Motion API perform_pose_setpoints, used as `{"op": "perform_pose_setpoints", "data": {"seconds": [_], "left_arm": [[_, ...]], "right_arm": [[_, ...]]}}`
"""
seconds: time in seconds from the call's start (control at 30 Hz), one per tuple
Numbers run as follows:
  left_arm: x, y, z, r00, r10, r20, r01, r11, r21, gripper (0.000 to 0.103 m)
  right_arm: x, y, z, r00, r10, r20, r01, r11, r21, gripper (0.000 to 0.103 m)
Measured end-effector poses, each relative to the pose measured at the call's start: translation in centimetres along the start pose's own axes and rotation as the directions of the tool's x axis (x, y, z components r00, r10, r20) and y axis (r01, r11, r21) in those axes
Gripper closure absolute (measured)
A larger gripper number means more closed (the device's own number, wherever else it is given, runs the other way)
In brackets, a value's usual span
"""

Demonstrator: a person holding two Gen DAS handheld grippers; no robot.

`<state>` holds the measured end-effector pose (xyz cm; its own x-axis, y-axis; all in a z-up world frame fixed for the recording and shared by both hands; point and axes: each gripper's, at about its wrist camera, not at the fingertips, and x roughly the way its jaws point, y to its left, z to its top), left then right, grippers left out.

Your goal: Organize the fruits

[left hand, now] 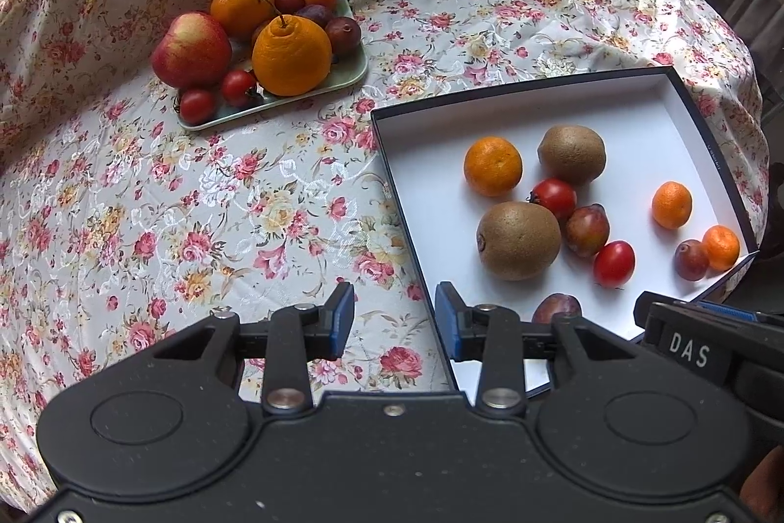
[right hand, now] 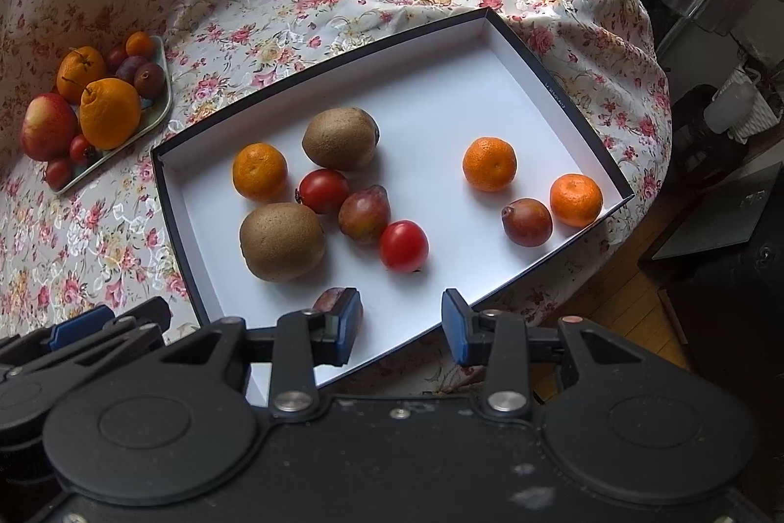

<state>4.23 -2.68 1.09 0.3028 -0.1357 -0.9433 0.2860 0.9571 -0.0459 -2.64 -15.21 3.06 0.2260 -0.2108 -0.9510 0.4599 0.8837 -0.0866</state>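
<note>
Two containers sit on the floral tablecloth [left hand: 220, 189]. Far left: green tray [left hand: 343, 79] with an apple [left hand: 191, 50], two large oranges, small tomatoes and plums piled together. Right: shallow white-lined box [right hand: 441, 91] with two kiwis [right hand: 281, 241], three mandarins [right hand: 259, 171], two tomatoes and plums, loosely scattered. Left gripper [left hand: 394, 322]: jaws parted, nothing between them, over the box's near left edge. Right gripper [right hand: 402, 327]: jaws apart and empty, over the box's near edge; a plum [right hand: 329, 300] lies partly hidden behind its left finger.
</note>
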Motion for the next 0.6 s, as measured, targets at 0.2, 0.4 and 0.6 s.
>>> {"op": "perform_pose_setpoints", "data": {"seconds": [0.2, 0.4, 0.6], "left_arm": [[0.13, 0.02, 0.09, 1.000, -0.001, -0.004, 0.001, 1.000, 0.004, 0.056], [0.16, -0.17, 0.26, 1.000, -0.001, -0.002, 0.001, 1.000, 0.012, 0.056], [0.25, -0.27, 0.22, 1.000, -0.002, -0.008, 0.003, 1.000, 0.018, 0.056]], "right_arm": [[0.21, 0.25, -0.01, 1.000, 0.000, -0.005, 0.000, 1.000, -0.020, 0.064], [0.32, 0.08, 0.13, 1.000, 0.000, -0.007, 0.000, 1.000, -0.016, 0.064], [0.33, 0.03, 0.11, 1.000, -0.002, -0.005, 0.002, 1.000, -0.015, 0.064]]}}
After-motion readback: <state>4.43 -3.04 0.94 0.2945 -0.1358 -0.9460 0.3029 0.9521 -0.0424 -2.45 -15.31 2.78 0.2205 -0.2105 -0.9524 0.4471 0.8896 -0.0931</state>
